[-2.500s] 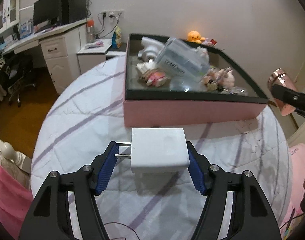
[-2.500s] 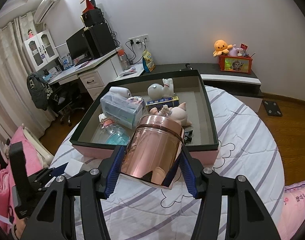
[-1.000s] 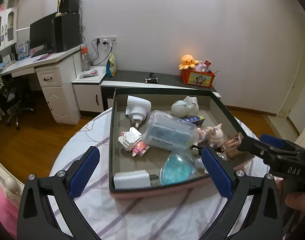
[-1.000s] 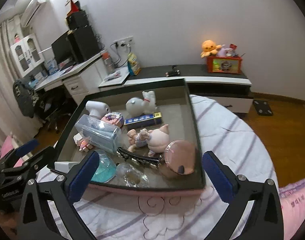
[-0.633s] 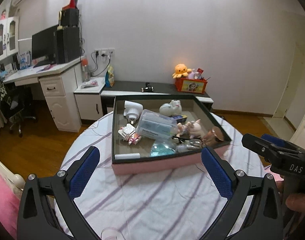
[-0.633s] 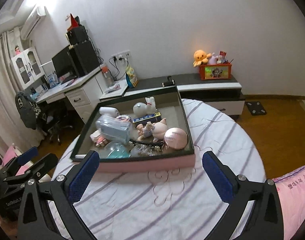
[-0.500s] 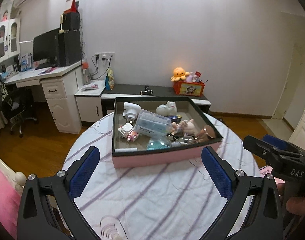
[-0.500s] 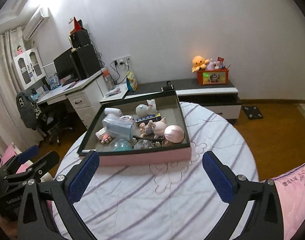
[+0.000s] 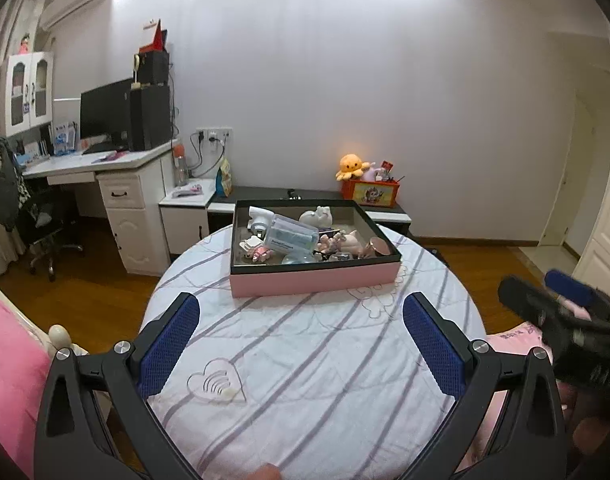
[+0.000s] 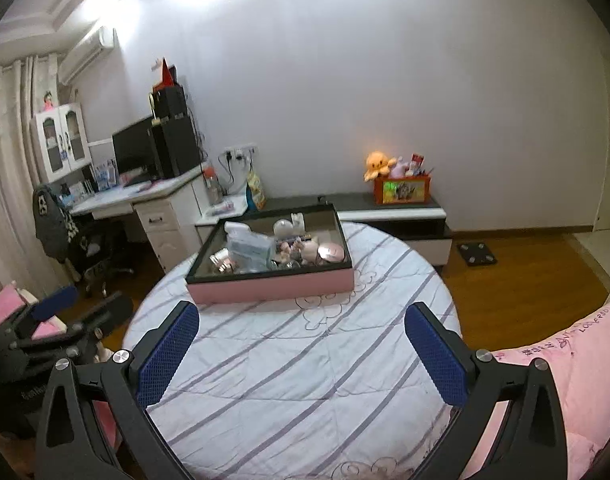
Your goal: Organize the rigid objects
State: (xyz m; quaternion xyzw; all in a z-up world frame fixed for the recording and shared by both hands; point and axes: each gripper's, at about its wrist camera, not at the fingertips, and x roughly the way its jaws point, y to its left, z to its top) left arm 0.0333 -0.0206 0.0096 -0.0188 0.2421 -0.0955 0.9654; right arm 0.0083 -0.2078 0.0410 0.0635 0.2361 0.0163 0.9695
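Both grippers sit wide open and hold nothing: my left gripper [image 9: 301,344] and right gripper [image 10: 303,354] hang over the near part of the round bed [image 9: 325,368], well apart from the box [image 9: 313,276]. That pink box with a dark rim rests on the bed's far side. Inside it I see a clear case [image 9: 293,236], a white figure [image 9: 315,215], a piglet toy [image 9: 351,242], a rose-gold tin [image 10: 331,251] at the right end, and smaller bits I cannot make out. From the left view the right gripper shows blurred at the right edge. An orange plush [image 9: 349,165] sits on the low cabinet [image 10: 401,204] behind.
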